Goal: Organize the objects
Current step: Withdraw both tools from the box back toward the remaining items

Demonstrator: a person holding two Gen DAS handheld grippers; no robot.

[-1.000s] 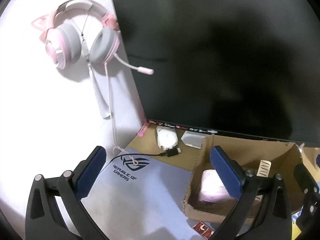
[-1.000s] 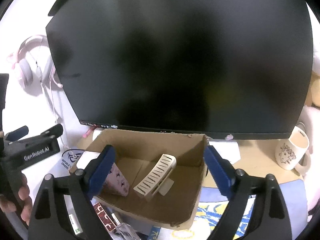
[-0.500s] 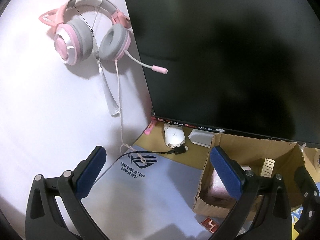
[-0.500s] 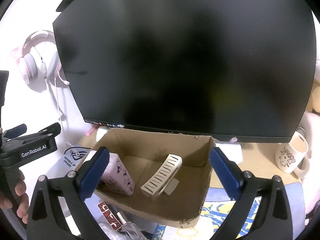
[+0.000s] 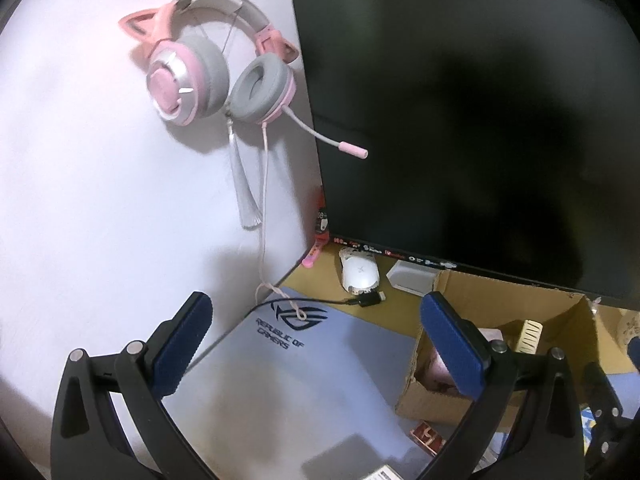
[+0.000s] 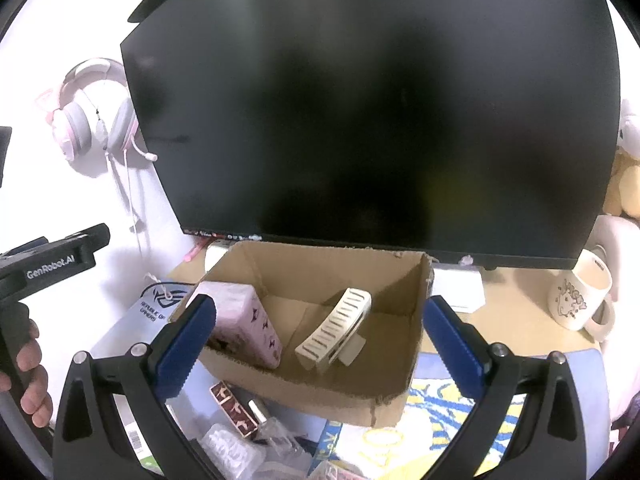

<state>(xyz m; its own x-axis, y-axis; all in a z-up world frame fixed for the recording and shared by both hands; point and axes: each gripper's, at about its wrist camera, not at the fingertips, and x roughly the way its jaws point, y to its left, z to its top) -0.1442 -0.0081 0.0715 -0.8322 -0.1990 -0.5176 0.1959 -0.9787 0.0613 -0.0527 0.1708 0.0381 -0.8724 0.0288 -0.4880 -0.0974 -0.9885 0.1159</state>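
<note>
The cardboard box (image 6: 320, 336) sits below the monitor (image 6: 372, 120), holding a pink patterned box (image 6: 244, 324) leaning at its left wall and a cream hair clip (image 6: 336, 330) propped mid-floor. My right gripper (image 6: 316, 340) stands wide and empty before it, its jaws having just been opening; my left gripper (image 5: 316, 344), equally wide, holds nothing over the grey mouse mat (image 5: 288, 364). Loose items remain in front, presumably next.

Both grippers are held over the cardboard box (image 6: 320, 380): right gripper (image 6: 320, 332) jaws just opened wide, empty; left gripper (image 5: 316, 336) jaws spread, empty.
</note>
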